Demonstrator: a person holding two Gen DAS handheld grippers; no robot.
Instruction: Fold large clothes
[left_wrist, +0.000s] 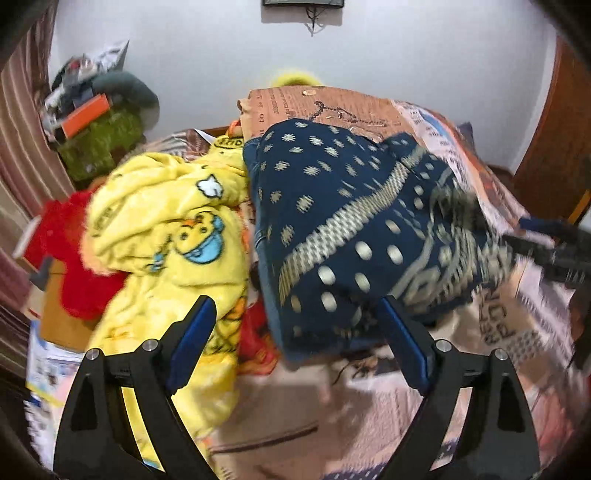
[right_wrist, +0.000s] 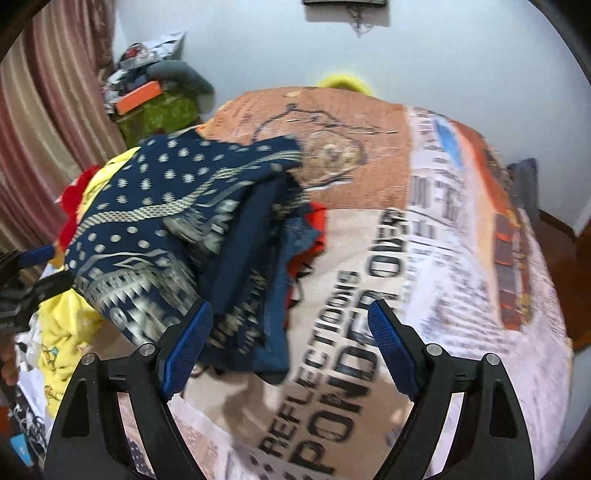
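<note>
Left gripper (left_wrist: 299, 314): your nearest item in the left wrist view. Its blue-padded fingers (left_wrist: 195, 339) stand wide apart, and no cloth is pinched between the pads. The pictures are blurred.

Curtain (left_wrist: 18, 122): striped, at the far left edge of the left wrist view.

Corner clutter (left_wrist: 99, 110): a green box with an orange box and other items stacked on it, against the wall. You cannot tell the smaller items apart.

Red cloth (left_wrist: 77, 258): lies left of the yellow blanket, touching it.

Yellow blanket (left_wrist: 166, 229): fleece with cartoon prints, heaped on the left part of the bed and trailing toward you past the left finger.

Navy patterned garment (left_wrist: 351, 229): the task item. You see it bunched on the bed, dotted and banded in cream, just beyond both grippers. Its left side lies against the yellow blanket. Its near edge hangs between the left gripper's fingers without touching the pads.

Right gripper (right_wrist: 291, 317): fingers spread wide. A fold of the navy patterned garment (right_wrist: 192, 229) lies just beside its left pad and reaches between the fingers, unclamped.

Printed bedspread (right_wrist: 424, 229): newspaper-style print with large lettering, covering the bed under all the cloth and bare to the right.

Wall (right_wrist: 424, 48): plain white, behind the bed.
</note>
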